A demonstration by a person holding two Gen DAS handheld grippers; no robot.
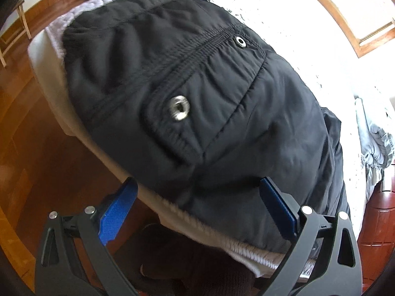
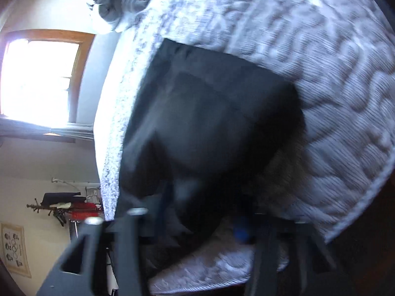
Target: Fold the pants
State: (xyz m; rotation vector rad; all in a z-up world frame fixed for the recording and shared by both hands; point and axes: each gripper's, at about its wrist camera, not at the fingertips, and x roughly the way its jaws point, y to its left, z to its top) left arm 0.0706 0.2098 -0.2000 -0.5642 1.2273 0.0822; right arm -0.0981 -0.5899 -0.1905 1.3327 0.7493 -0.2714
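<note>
The pants [image 1: 192,113] lie spread on the bed [image 1: 308,56], reaching to its near edge, with the waistband toward the far side in my left view. Two metal snaps sit on them: one snap [image 1: 179,109] near the middle, the other snap [image 1: 240,41] farther off to the right. My left gripper [image 1: 197,209] hangs over the near hem, one finger beyond the bed's edge above the floor [image 1: 37,148], the other over the cloth. A rumpled quilt [image 1: 375,135] lies at the bed's right end. My right gripper [image 2: 197,222] sits at the pants' near corner, with cloth between my fingers.
</note>
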